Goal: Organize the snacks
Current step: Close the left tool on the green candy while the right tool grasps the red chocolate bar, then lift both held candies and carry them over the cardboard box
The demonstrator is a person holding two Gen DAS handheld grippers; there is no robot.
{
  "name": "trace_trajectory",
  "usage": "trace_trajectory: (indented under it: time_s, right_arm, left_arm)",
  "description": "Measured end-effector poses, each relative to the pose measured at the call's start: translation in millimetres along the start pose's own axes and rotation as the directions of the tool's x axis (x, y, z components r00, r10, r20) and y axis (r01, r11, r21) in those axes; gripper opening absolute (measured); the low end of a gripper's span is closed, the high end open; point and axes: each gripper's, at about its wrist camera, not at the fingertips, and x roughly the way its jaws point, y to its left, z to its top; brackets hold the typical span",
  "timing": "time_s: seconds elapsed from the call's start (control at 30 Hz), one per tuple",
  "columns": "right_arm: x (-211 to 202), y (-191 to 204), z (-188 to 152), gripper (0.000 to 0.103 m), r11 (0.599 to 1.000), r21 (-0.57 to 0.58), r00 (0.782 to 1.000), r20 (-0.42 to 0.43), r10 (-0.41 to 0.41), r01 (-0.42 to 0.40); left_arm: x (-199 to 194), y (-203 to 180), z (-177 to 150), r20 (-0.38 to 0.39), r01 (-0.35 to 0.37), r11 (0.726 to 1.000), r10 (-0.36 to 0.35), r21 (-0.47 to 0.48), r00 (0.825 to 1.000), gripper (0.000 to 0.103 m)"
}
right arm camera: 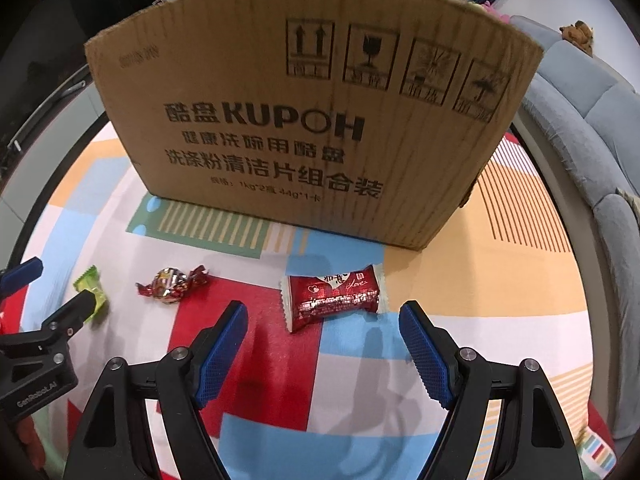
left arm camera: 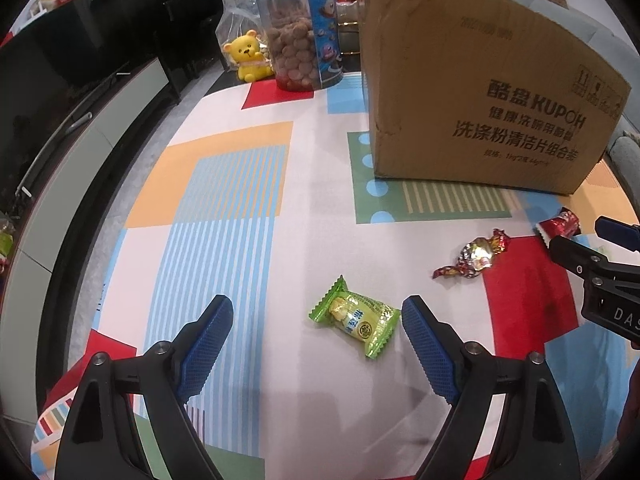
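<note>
Cardboard, brown and creased, fills the far side of your table: the box (right arm camera: 312,120) stands upright on the patterned tablecloth (left arm camera: 224,208), printed with "KUPOH" and handling symbols, and its inside is hidden from both views.

Your left gripper (left arm camera: 318,322) has its jaws wide apart with nothing clamped. The green candy (left arm camera: 356,316) lies flat on the cloth between the blue pads (left arm camera: 208,344), closer to the right-hand pad and seemingly just short of touching it.

Your right gripper (right arm camera: 322,330) also stands open and holds nothing. The red packet (right arm camera: 334,296) lies on the cloth just ahead of its fingertips, roughly centred between them, at the meeting of a red patch and a blue patch. It sits near the foot of the box, not touching it.

Between your two grippers, the foil-wrapped candy (left arm camera: 476,256) with twisted red ends rests on the cloth, apart from both other sweets.

At the far left corner of the table you have a clear tub of brown snacks (left arm camera: 300,40) with a blue label, and just beside it a yellow bear figure (left arm camera: 248,60) in front of a clear plastic bag (left arm camera: 236,12). A grey sofa (right arm camera: 592,120) runs along your right side.
</note>
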Motion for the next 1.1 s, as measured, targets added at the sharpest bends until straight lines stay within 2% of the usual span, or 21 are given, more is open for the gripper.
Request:
trace_trajectory:
  time_s: [0.13,0.43,0.67,0.83,0.9,1.1]
  right_arm:
    - [9,1,1,0.079,1.0,0.0,1.0,-0.007,0.003,-0.003]
    - [31,0,1,0.079,1.0,0.012,1.0,-0.017,0.019,-0.019]
    - [33,-3,-1,0.078,0.999,0.024,0.999,-0.007,0.042,-0.042]
    - [31,-14,-4,0.064,0.999,0.017,0.999,-0.001,0.047,-0.047]
    - [29,-15,-6,0.056,0.999,0.011,0.999,0.0,0.05,-0.05]
    - [23,-9,-10,0.047,0.998,-0.005,0.999,-0.004,0.055,-0.055]
  left_arm:
    - [7,1,-1,-0.016,0.007,1.0,-0.007,-0.009,1.0,0.086]
    - [18,1,0,-0.034,0.03,0.999,-0.031,-0.021,0.999,0.076]
    - [16,-4,-4,-0.022,0.054,0.998,-0.054,-0.018,0.998,0.062]
    - [12,-8,-7,-0.019,0.073,0.997,-0.074,-0.009,0.997,0.05]
    - [11,-9,-7,-0.021,0.08,0.997,-0.08,0.004,0.997,0.037]
    - [9,-8,-7,-0.022,0.087,0.996,-0.087,0.004,0.996,0.025]
